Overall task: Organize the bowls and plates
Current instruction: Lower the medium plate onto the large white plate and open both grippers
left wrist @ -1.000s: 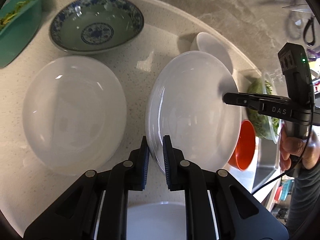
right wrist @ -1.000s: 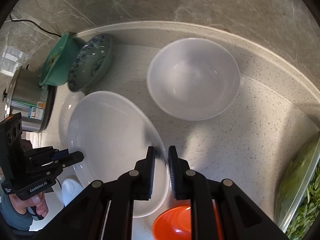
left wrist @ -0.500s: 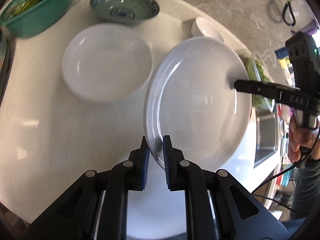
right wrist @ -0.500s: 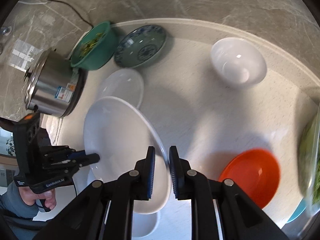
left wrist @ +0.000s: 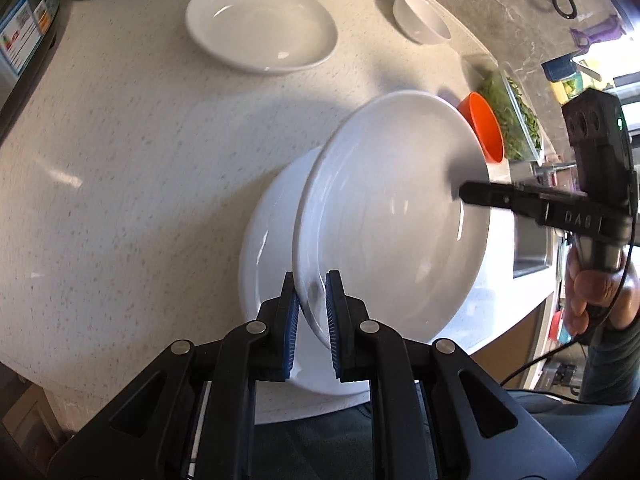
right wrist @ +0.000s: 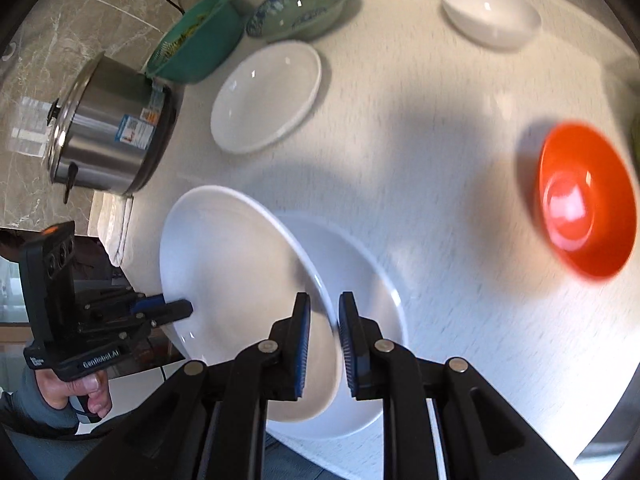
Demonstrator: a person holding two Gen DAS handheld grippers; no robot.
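Both grippers hold one large white plate (left wrist: 392,208) by opposite rims, tilted and lifted above a second white plate (left wrist: 264,264) that lies near the counter's front edge. My left gripper (left wrist: 312,304) is shut on the near rim. My right gripper (right wrist: 323,332) is shut on the far rim; it also shows in the left wrist view (left wrist: 464,196). The held plate (right wrist: 224,272) and the lower plate (right wrist: 360,280) show in the right wrist view. A third white plate (left wrist: 260,24) lies further back.
A small white bowl (left wrist: 420,16), an orange bowl (right wrist: 584,200), a blue-patterned bowl (right wrist: 296,8) and a teal basin (right wrist: 196,40) stand on the counter. A steel cooker (right wrist: 108,128) is at the left edge. A tray of greens (left wrist: 512,120) is beside the sink.
Both grippers carried the held plate back toward the counter's front edge, over the second white plate. The other dishes now look farther away.
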